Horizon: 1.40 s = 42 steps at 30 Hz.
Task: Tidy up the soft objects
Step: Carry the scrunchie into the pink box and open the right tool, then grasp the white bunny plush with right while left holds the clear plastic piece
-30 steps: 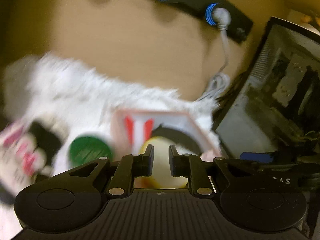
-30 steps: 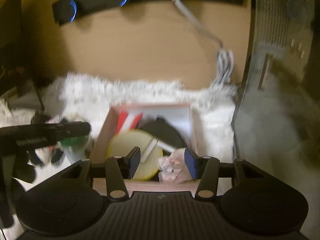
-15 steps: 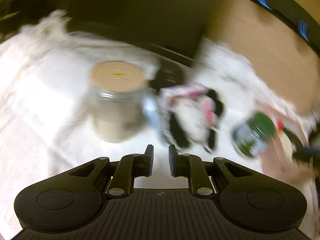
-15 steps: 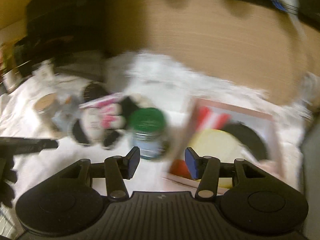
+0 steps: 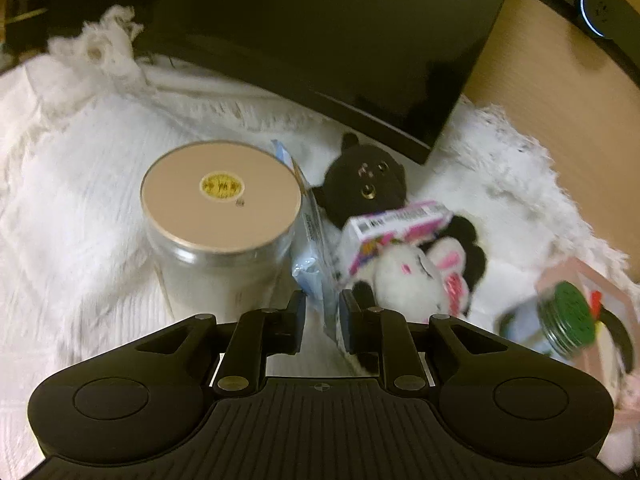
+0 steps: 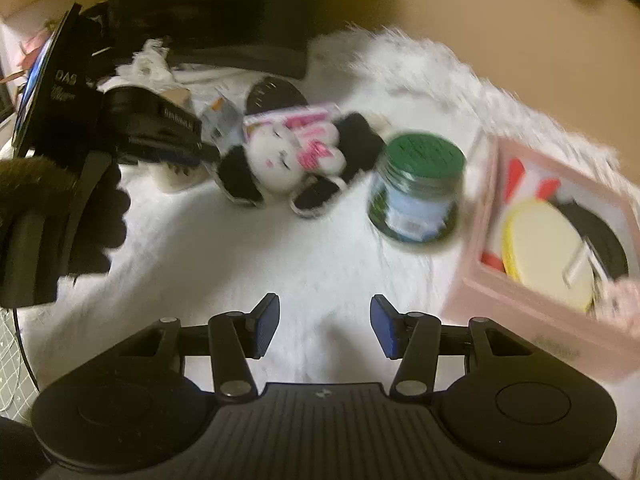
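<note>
A white and black plush toy point(image 5: 416, 276) with pink ears lies on the white furry mat point(image 5: 80, 208); it also shows in the right wrist view point(image 6: 284, 160). A black plush point(image 5: 366, 190) sits behind it. A pink and white carton point(image 5: 396, 224) rests on the white plush. My left gripper point(image 5: 323, 312) has its jaws narrowly apart, with a blue plastic packet point(image 5: 316, 272) at its fingertips, beside the glass jar point(image 5: 220, 232). My right gripper point(image 6: 324, 324) is open and empty over bare mat, nearer than the plush. The pink box point(image 6: 560, 236) at right holds a yellow round pad point(image 6: 548, 248) and dark items.
A green-lidded jar point(image 6: 420, 188) stands between the plush and the pink box; it is seen in the left wrist view point(image 5: 560, 324). A dark monitor point(image 5: 320, 40) stands behind the mat. The left gripper body point(image 6: 152, 128) shows at the left of the right wrist view.
Both grippers have swung left, away from the pink box and over to the plush toys and jars. The right gripper no longer has the pale soft item between its fingers.
</note>
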Tool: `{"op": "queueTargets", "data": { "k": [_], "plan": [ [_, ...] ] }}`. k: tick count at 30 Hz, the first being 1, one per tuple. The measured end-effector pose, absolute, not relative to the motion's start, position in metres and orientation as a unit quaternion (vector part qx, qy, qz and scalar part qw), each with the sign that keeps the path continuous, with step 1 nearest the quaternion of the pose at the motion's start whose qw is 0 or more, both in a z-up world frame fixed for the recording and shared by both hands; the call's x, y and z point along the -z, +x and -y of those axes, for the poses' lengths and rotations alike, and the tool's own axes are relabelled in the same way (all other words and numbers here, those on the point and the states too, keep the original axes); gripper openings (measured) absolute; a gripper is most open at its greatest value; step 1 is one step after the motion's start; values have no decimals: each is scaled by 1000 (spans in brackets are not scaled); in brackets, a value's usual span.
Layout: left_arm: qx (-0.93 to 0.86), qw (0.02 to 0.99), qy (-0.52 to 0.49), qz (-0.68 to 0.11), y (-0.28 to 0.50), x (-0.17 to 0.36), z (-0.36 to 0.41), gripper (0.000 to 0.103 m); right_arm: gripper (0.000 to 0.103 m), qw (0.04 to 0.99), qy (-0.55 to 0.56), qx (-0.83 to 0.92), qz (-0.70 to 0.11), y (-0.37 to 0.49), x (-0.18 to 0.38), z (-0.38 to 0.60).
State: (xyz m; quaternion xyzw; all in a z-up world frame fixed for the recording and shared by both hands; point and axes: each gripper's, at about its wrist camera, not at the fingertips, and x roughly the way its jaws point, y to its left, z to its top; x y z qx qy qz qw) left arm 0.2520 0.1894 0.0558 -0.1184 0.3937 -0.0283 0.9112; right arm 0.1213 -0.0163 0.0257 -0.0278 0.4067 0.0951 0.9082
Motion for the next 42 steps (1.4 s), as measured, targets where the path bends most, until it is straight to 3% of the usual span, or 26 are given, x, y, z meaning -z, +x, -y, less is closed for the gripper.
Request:
{"op": "queueTargets", "data": {
  "k": [8, 15, 21, 24, 31, 33, 35, 37, 42],
  "plan": [
    [-8, 922, -112, -371, 268, -48, -179, 22, 50, 905, -5, -48, -422, 103, -19, 41],
    [33, 920, -116, -374, 263, -49, -187, 18, 50, 912, -22, -42, -407, 100, -30, 44],
    [83, 909, -129, -388, 235, -51, -209, 16, 51, 916, 16, -89, -391, 153, -57, 30],
    [103, 908, -117, -390, 212, -53, -218, 16, 60, 909, 49, -117, -398, 197, -68, 18],
    [159, 896, -96, -404, 162, -58, -229, 17, 61, 875, 99, -110, -461, 296, -38, -23],
    [187, 896, -82, -394, 155, -55, -230, 19, 69, 869, 110, -106, -470, 312, -22, -31],
    [170, 904, -66, -386, 153, -53, -229, 24, 83, 879, 109, -94, -454, 318, -11, -38],
    [163, 911, -74, -370, 152, -56, -231, 24, 90, 887, 93, -80, -445, 319, -8, -48],
    [165, 911, -78, -370, 183, -59, -227, 25, 96, 897, 18, -70, -435, 313, 0, -74]
  ]
}}
